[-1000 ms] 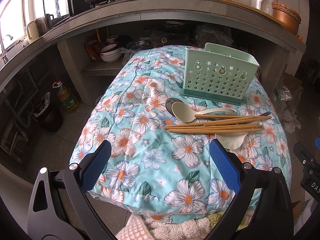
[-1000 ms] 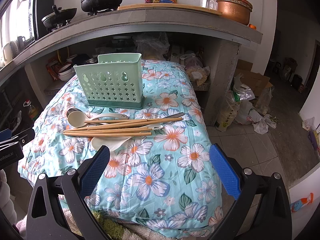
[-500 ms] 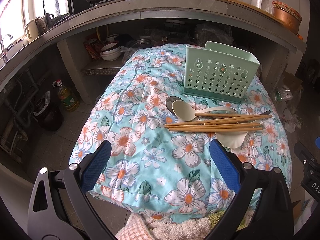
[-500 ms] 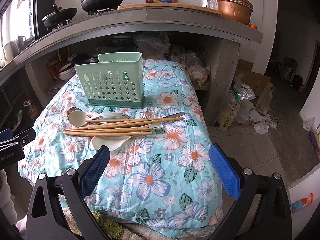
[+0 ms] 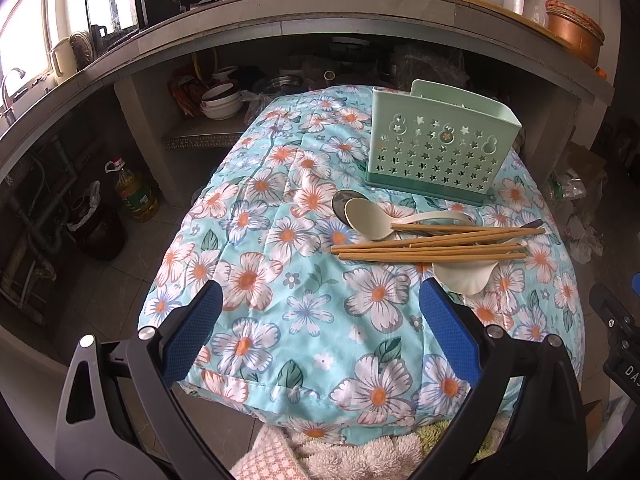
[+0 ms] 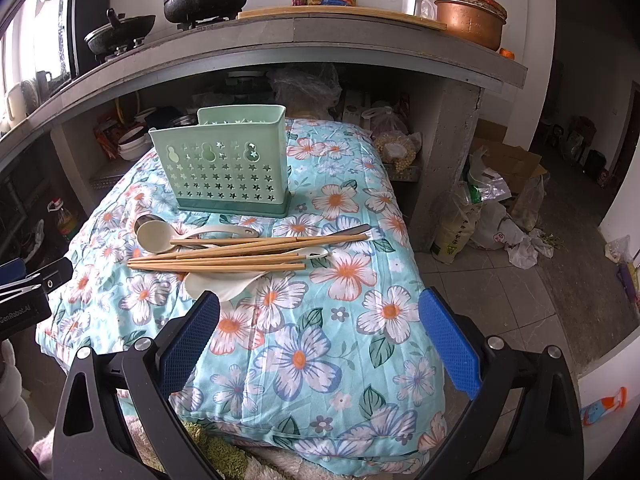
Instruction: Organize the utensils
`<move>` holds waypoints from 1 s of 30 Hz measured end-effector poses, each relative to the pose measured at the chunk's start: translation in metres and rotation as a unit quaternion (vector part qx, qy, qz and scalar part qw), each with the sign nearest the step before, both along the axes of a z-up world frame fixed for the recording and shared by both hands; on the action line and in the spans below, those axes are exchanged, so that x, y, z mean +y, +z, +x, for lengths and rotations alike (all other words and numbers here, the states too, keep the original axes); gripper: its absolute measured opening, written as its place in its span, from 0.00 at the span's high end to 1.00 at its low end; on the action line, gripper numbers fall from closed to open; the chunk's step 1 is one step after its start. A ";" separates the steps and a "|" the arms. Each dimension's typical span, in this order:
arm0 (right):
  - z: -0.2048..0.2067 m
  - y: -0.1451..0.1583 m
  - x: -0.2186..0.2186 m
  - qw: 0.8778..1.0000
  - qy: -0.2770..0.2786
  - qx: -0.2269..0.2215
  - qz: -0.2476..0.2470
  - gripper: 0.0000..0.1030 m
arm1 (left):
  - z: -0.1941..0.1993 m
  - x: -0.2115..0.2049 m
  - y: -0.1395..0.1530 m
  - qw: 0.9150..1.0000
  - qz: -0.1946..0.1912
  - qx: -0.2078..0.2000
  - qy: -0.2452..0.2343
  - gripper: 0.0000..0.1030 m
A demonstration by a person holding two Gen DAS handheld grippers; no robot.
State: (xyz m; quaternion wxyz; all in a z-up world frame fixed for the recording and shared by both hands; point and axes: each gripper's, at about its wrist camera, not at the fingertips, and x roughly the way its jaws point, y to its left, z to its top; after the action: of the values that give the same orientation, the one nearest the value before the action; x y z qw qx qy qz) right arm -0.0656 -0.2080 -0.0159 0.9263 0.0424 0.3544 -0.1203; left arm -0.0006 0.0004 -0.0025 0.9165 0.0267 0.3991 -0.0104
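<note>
A mint-green perforated utensil holder stands upright on the floral quilt. In front of it lies a heap of several wooden chopsticks, a cream spoon, a metal spoon partly under it, and a wide white spoon. My left gripper hangs open above the quilt's near edge, left of the heap. My right gripper is open too, with its left pad just short of the white spoon.
A concrete counter with pots, bottles and a copper bowl overhangs the back. Bowls and bags sit under it. An oil bottle stands on the floor at left. Sacks and a cardboard box crowd the floor on the right.
Both grippers have crept slightly forward toward the utensils. The utensils and holder have not moved.
</note>
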 end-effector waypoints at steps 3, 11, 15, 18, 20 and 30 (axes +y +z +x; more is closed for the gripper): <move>-0.001 0.000 0.000 1.000 -0.001 0.000 0.000 0.06 | -0.001 0.001 -0.006 1.000 0.000 0.000 0.000 0.08; 0.000 0.001 0.000 1.000 -0.001 0.000 0.001 0.06 | -0.001 0.001 -0.011 1.000 0.000 0.002 0.000 0.08; -0.001 -0.001 0.001 1.000 0.000 0.000 0.001 0.06 | -0.001 0.001 -0.012 1.000 0.000 0.002 0.000 0.08; -0.001 -0.001 0.001 1.000 0.000 0.000 0.001 0.06 | -0.001 0.001 -0.013 1.000 0.000 0.003 0.000 0.08; -0.001 -0.001 0.000 1.000 0.000 0.000 0.001 0.06 | -0.001 0.001 -0.012 1.000 0.000 0.002 0.000 0.08; -0.001 0.000 0.000 1.000 0.001 0.001 0.001 0.06 | -0.001 0.001 -0.013 1.000 0.000 0.004 0.000 0.08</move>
State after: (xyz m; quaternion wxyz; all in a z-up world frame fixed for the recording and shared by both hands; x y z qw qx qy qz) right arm -0.0664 -0.2078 -0.0163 0.9261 0.0434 0.3553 -0.1193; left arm -0.0015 0.0017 -0.0153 0.9150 0.0269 0.4023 -0.0106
